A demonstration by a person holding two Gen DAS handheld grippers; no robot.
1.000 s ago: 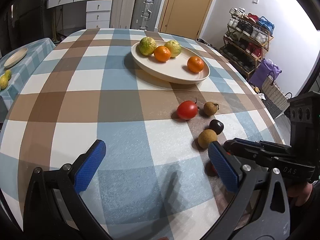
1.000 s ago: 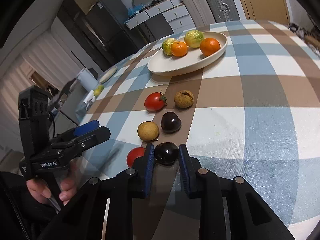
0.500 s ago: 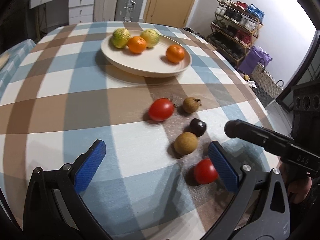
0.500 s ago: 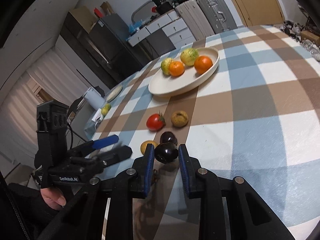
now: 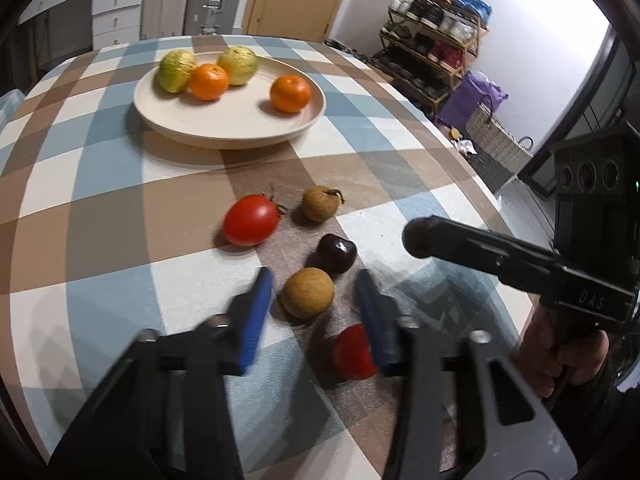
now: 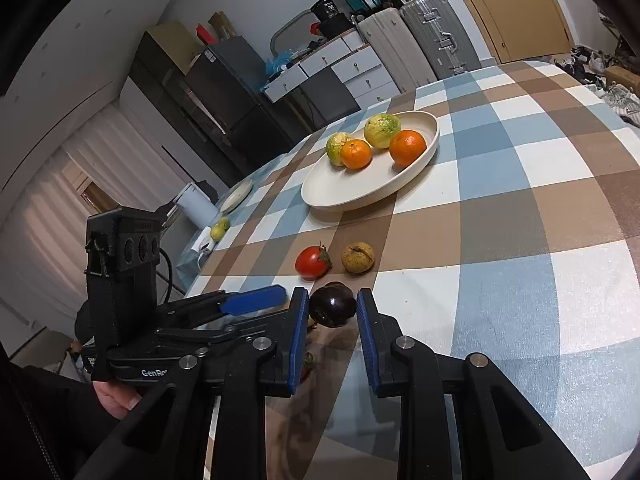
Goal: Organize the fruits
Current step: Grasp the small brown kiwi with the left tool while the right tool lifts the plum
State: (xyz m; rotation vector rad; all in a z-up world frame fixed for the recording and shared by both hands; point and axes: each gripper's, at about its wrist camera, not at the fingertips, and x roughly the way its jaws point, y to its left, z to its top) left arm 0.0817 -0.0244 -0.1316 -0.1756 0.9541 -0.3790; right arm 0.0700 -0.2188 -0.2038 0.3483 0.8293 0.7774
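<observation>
A cream plate point(image 5: 224, 128) holds two green-yellow fruits and two oranges; it also shows in the right wrist view point(image 6: 360, 192). On the cloth lie a red tomato point(image 5: 250, 225), a stemmed brown fruit point(image 5: 319, 209), a dark plum point(image 5: 337, 253), a round brown fruit point(image 5: 308, 298) and a small red tomato point(image 5: 352, 354). My left gripper point(image 5: 314, 316) is partly open, its jaws either side of the round brown fruit, apart from it. My right gripper point(image 6: 332, 320) is shut on another dark plum point(image 6: 333, 306), held above the table.
The checked round table point(image 5: 100, 200) ends close on the right, with a shoe rack point(image 5: 432, 60) and basket point(image 5: 496, 144) beyond. Suitcases and drawers stand behind. A side table with a small plate point(image 6: 236, 196) and small fruits lies left in the right wrist view.
My left gripper moved forward and right over the loose fruits and its jaws narrowed around the round brown fruit. My right gripper lifted the dark plum higher off the cloth.
</observation>
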